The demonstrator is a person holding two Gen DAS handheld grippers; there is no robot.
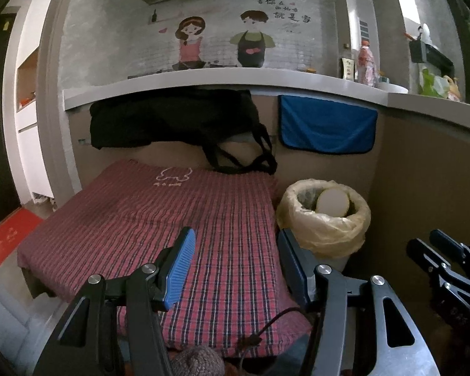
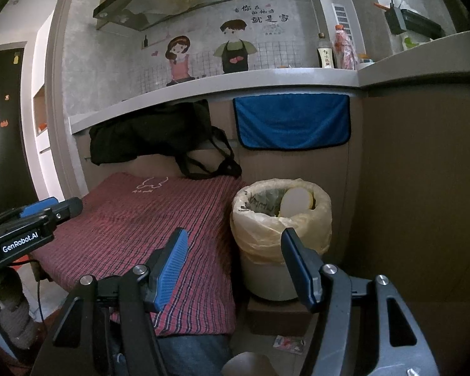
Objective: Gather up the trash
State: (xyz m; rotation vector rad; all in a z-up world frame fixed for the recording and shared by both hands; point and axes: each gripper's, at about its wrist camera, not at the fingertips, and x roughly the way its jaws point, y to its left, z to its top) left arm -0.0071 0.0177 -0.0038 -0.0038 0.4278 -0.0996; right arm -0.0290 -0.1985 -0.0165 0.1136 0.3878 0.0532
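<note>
The wall (image 2: 116,72) with its cartoon couple fills the upper half of both views, and a grey counter (image 2: 203,86) curves across under it. A black bag (image 2: 147,138) and a blue towel (image 2: 293,122) hang below the counter's edge. A red checked cloth (image 1: 172,235) covers a low surface across the middle and lower left of each frame.

At the cloth's right edge, just beside it, stands the bin (image 2: 275,279), lined with a yellowish bag (image 2: 316,228); a pale round disc (image 2: 296,203) leans inside among darker waste.

The right gripper (image 2: 238,266) points forward and somewhat downward, its blue pads spread wide with nothing between them. The bin sits straight ahead of it, showing in the gap between the pads. The left gripper (image 1: 235,266) is likewise spread and empty, over the cloth, with the bin showing off its right pad.

On the floor at the lower middle of the right wrist view, below and in front of the bin, lies a small pink-and-white wrapper (image 2: 288,343). It looks like the trash to collect, and seems to lie flat with its long axis running left to right in the frame. It falls between the right gripper's arms and under its pads, so the right hand is probably the nearer; the left wrist view does not show it.
</note>
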